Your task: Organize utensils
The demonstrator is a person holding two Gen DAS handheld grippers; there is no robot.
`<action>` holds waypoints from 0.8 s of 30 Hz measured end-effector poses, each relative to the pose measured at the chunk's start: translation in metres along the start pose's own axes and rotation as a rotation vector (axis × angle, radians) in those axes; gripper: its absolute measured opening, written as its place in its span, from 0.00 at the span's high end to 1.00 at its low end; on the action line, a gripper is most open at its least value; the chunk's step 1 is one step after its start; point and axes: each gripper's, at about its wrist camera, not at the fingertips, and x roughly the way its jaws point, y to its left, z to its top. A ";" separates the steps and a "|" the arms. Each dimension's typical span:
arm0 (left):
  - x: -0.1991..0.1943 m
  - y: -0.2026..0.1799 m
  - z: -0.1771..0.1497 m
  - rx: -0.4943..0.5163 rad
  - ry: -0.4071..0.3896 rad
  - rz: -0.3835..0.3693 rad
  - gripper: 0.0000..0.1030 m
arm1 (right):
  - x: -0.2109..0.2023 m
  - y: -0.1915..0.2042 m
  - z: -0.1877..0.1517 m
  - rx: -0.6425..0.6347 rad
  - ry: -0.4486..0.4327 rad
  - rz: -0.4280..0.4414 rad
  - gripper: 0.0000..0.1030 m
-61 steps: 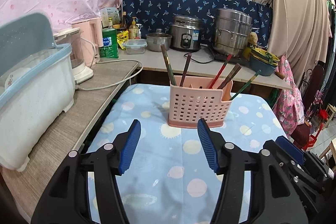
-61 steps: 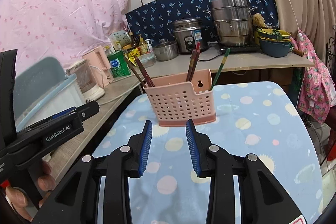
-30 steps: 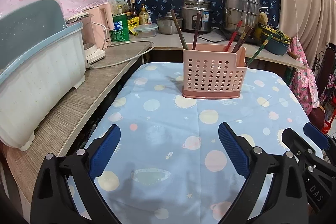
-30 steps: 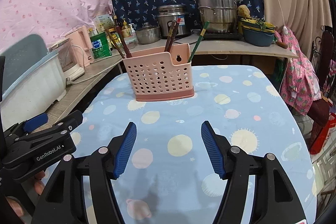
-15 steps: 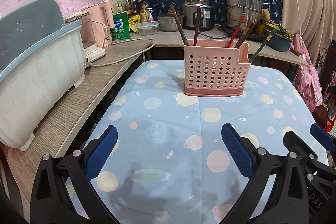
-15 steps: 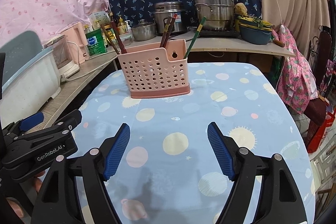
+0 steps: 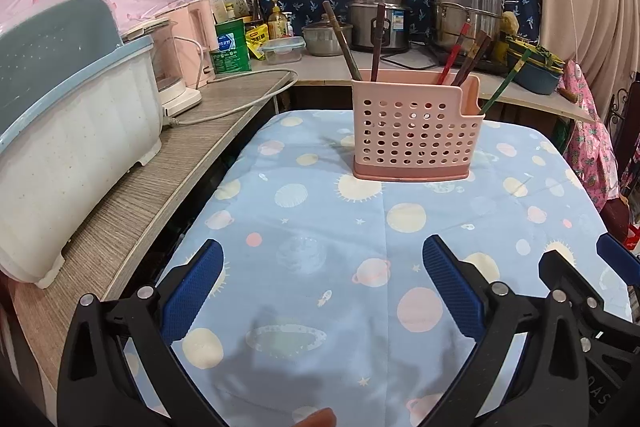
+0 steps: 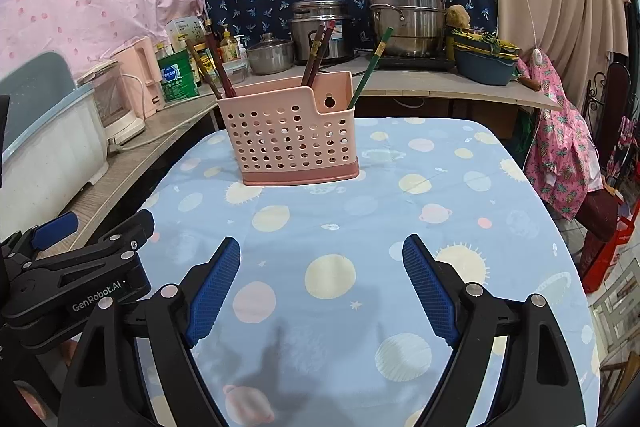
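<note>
My left gripper hangs released over the near part of the planet-print tablecloth, fingers wide apart and holding nothing; my right gripper is likewise spread and empty; the pink perforated utensil holder stands upright toward the far end of the cloth, well apart from both grippers; in it I see chopsticks leaning out of the left compartment, more in the middle, and a green chopstick tilting out of the lower right section; on the left counter sits a white dish bin with a blue-grey lid.
</note>
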 end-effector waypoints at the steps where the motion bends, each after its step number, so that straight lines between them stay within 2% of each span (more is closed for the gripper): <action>1: 0.000 0.000 0.000 0.000 -0.001 -0.001 0.07 | 0.001 0.001 0.000 -0.001 0.001 -0.001 0.22; 24: 0.013 -0.002 0.007 0.009 0.001 -0.001 0.07 | 0.016 0.002 0.003 -0.011 0.017 -0.021 0.22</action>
